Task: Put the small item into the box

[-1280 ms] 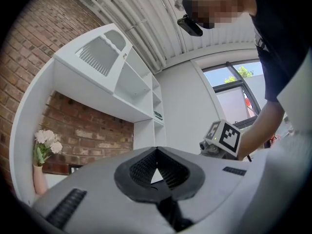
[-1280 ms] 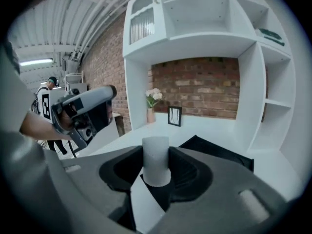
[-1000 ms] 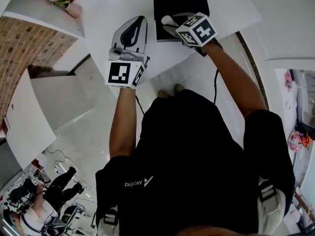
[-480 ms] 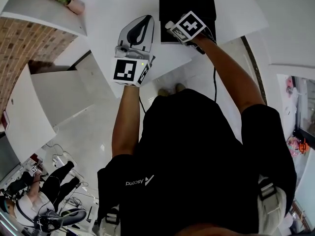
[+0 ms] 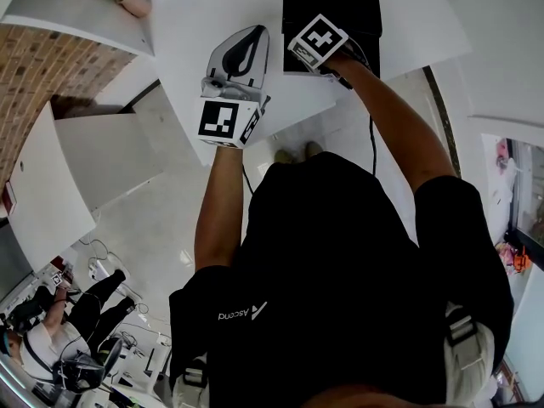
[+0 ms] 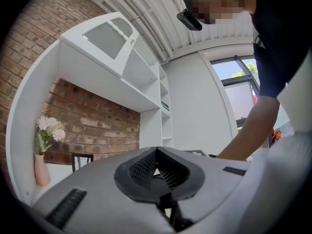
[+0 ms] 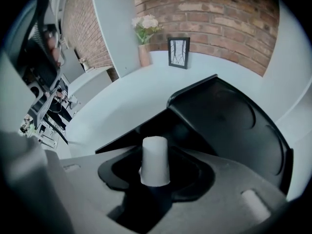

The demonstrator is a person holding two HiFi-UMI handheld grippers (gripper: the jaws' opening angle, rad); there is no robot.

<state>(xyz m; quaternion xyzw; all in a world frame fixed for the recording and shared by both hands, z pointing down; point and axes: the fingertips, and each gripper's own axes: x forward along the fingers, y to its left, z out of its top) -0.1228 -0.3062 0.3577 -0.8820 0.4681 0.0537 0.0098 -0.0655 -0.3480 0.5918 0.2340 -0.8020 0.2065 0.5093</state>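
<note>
Right gripper: grey jaws opening, smooth tapered white cylinder upright between them.
Left gripper: ribbed black pads together, empty.
Box: matte black, round recesses.

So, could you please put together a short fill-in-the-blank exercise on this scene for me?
Between the right gripper's opening jaws stands a small ____ item.
The box ahead of it is ____ in colour.
The left gripper, jaws together, holds ____.
The vase of flowers stands by a ____ wall.
Missing words: white; black; nothing; brick.
</note>
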